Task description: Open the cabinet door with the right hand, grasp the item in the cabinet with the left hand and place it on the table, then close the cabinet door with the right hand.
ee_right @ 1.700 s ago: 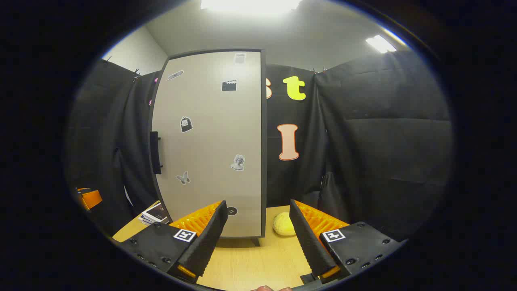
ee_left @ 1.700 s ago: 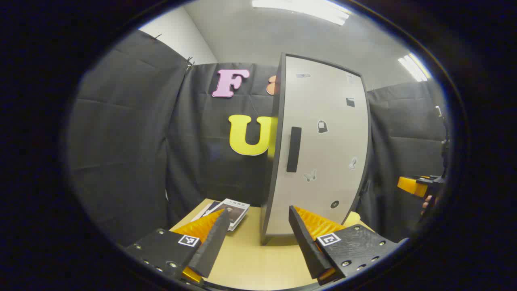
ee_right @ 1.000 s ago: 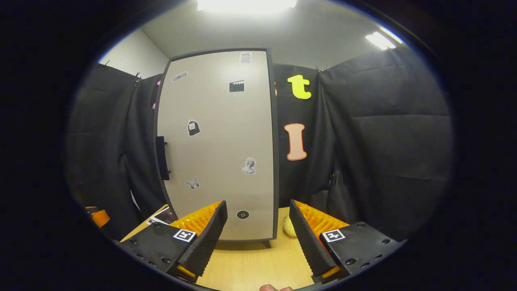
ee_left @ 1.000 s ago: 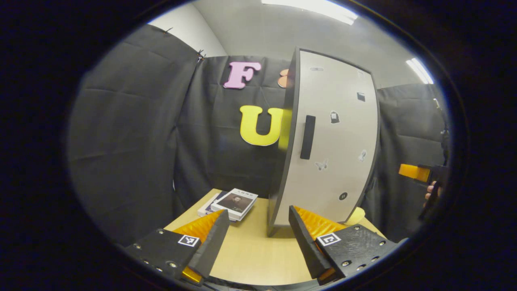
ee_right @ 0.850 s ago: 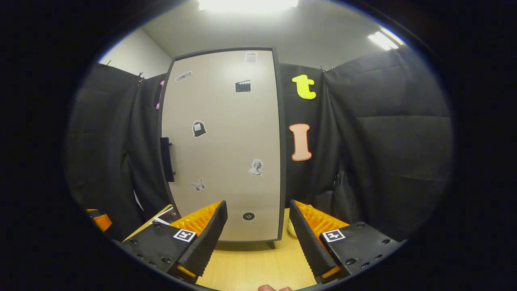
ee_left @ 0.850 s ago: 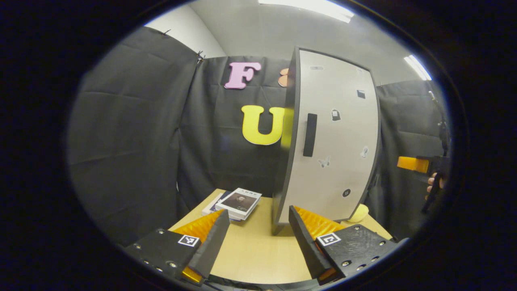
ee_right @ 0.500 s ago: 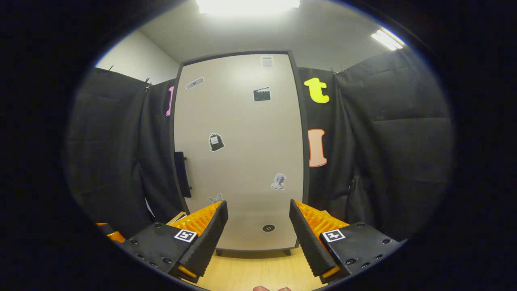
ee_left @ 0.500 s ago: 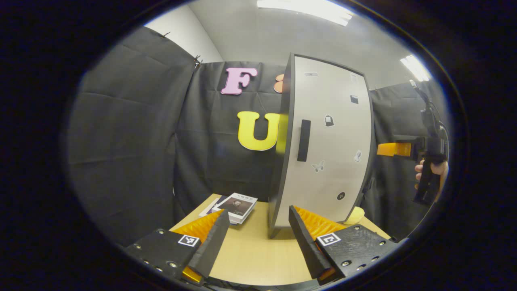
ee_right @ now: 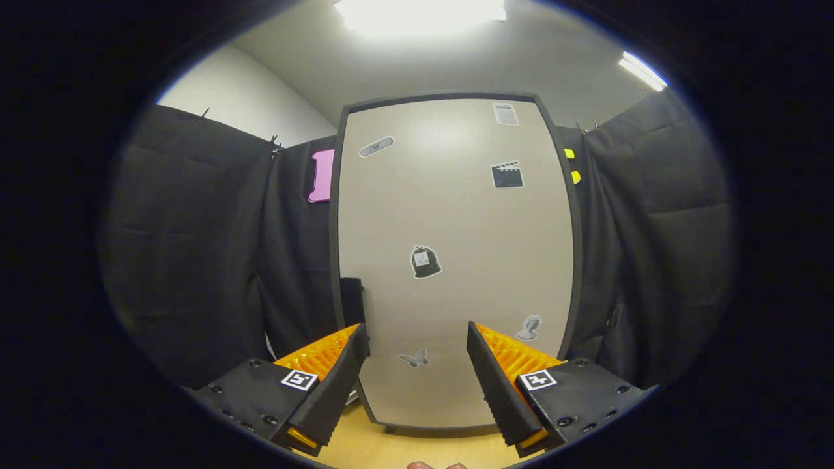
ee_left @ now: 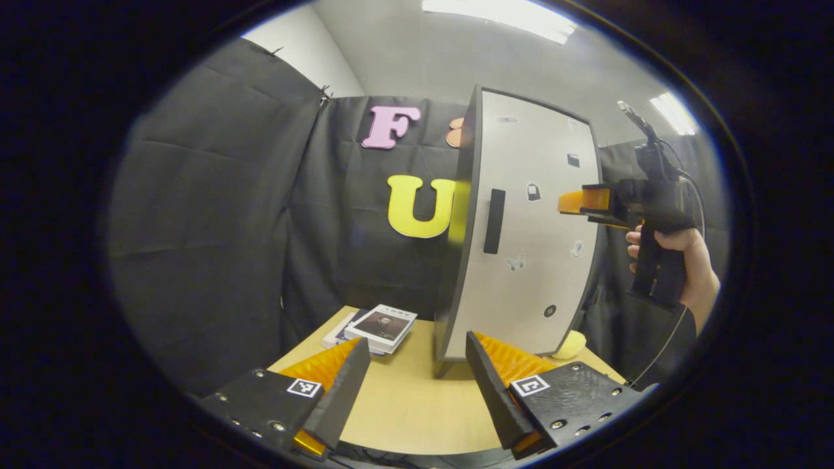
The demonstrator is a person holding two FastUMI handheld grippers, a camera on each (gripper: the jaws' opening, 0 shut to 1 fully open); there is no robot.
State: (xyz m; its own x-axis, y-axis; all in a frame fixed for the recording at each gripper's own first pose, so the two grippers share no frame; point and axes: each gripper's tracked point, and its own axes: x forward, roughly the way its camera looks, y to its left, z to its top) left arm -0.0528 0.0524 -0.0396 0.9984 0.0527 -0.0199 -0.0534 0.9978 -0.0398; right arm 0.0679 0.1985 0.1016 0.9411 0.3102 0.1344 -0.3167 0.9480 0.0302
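The cabinet door stands closed on the desk, its dark handle at the left edge. The right gripper hovers near its face, jaws released and empty; the left gripper is likewise spread over the desk. A yellow lump, perhaps a sponge, lies beside the cabinet.

handheld two-finger grippers, black printed bodies

the left gripper has two wedge-shaped fingers with ribbed inner faces, each set on a black textured block with small round screws along its edge and a square black-and-white marker on top. the right gripper is built the same way, with a marker on each block and screws at the outer corners. in the left gripper view the right gripper shows from the side as a black pistol-style body with a thick grip, a thin antenna-like stalk rising from its top and a thin dark cable hanging below the hand.
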